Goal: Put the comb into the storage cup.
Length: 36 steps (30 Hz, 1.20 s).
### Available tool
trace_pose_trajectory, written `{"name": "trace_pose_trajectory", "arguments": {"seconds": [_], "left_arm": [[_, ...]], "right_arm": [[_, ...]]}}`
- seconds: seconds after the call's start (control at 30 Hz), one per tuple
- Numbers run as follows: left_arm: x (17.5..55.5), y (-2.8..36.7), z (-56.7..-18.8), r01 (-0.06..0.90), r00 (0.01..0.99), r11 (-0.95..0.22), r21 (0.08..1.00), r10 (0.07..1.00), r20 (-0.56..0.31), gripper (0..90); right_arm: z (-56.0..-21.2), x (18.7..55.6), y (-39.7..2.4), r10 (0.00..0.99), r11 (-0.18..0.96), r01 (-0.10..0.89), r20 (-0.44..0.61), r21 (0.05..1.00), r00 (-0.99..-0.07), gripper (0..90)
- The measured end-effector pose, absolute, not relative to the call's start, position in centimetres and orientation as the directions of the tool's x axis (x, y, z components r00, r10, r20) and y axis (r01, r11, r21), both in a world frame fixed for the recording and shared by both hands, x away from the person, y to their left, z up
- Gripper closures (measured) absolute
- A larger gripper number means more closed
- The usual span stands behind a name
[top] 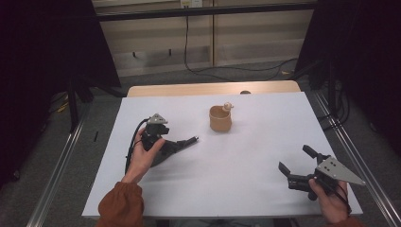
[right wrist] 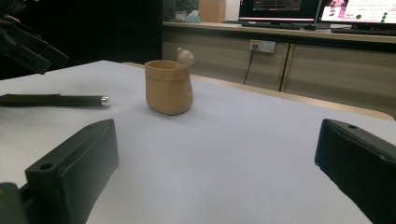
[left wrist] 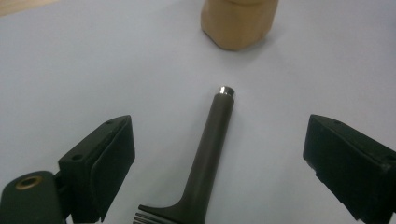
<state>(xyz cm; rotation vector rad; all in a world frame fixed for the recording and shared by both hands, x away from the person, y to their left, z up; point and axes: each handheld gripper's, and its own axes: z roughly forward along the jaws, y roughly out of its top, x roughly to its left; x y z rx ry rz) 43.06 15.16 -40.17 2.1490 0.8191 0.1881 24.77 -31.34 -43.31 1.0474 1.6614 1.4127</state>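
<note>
Left claw hovers low over the surface's left half, its jaws spread wide and gripping nothing, straddling a dark tool handle that lies flat with its metal tip aimed at the tan cup near the far edge's middle. Right claw sits near the right front corner, jaws likewise apart and empty.

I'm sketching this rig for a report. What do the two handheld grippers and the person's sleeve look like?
Both are black. The left gripper has a black cable looping from it and a small grey three-cornered plate on top. The right gripper carries a larger grey plate with holes in it. The blocky black fingers have small holes near the tips. The left sleeve is rust-orange with a gathered cuff.
</note>
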Motion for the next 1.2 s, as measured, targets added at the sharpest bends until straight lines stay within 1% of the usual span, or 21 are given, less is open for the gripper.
{"name": "trace_pose_trajectory", "arguments": {"seconds": [0.13,0.23,0.33,0.4,0.47,0.53,0.57,0.67,0.83,0.93,1.0,1.1,1.13,1.2], "left_arm": [[43.4,15.2,-40.3,0.499,0.788,-0.487,0.717,0.599,-0.142,5.4],[43.8,14.9,-40.7,0.495,0.801,-0.518,0.697,0.583,-0.136,5.5],[44.2,14.6,-41.0,0.489,0.826,-0.566,0.663,0.544,-0.145,7.2],[44.4,14.4,-40.9,0.481,0.836,-0.598,0.641,0.533,-0.130,8.5],[44.7,14.4,-40.7,0.480,0.836,-0.611,0.630,0.535,-0.117,11.0],[44.9,14.4,-40.7,0.485,0.836,-0.614,0.622,0.533,-0.126,13.2],[45.0,14.4,-40.8,0.483,0.840,-0.623,0.615,0.529,-0.124,16.5],[45.2,14.4,-41.2,0.482,0.838,-0.643,0.595,0.537,-0.099,16.9],[45.4,14.4,-41.7,0.486,0.839,-0.680,0.549,0.538,-0.077,23.4],[45.3,14.1,-41.9,0.483,0.846,-0.698,0.528,0.528,-0.076,31.7],[45.4,14.0,-42.1,0.476,0.852,-0.714,0.514,0.520,-0.066,32.9],[45.5,13.9,-42.1,0.461,0.863,-0.740,0.489,0.501,-0.055,39.3],[45.4,13.7,-42.3,0.480,0.852,-0.722,0.499,0.519,-0.067,41.2],[45.5,13.7,-42.3,0.461,0.865,-0.753,0.469,0.500,-0.048,43.2]], "right_arm": [[-43.3,24.8,-31.3,0.907,0.077,0.135,-0.013,0.988,-0.421,0.0],[-43.3,24.8,-31.3,0.907,0.077,0.135,-0.014,0.988,-0.421,0.0],[-43.3,24.7,-31.4,0.906,0.078,0.134,-0.015,0.988,-0.422,0.0],[-43.3,24.7,-31.4,0.906,0.078,0.135,-0.014,0.988,-0.422,0.0],[-43.3,24.7,-31.4,0.905,0.078,0.133,-0.014,0.988,-0.424,0.0],[-43.3,24.7,-31.4,0.906,0.078,0.134,-0.014,0.988,-0.423,0.0],[-43.3,24.7,-31.4,0.906,0.078,0.135,-0.014,0.988,-0.423,0.0],[-43.3,24.7,-31.4,0.906,0.078,0.136,-0.013,0.988,-0.423,0.0],[-43.3,24.7,-31.4,0.905,0.079,0.136,-0.014,0.988,-0.425,0.0],[-43.3,24.7,-31.4,0.906,0.078,0.135,-0.014,0.988,-0.424,0.0],[-43.3,24.7,-31.4,0.905,0.080,0.134,-0.016,0.988,-0.425,0.0],[-43.3,24.7,-31.4,0.905,0.080,0.135,-0.016,0.988,-0.425,0.0],[-43.3,24.7,-31.4,0.906,0.080,0.136,-0.015,0.988,-0.424,0.0],[-43.3,24.7,-31.4,0.905,0.080,0.136,-0.015,0.988,-0.424,0.0]]}}
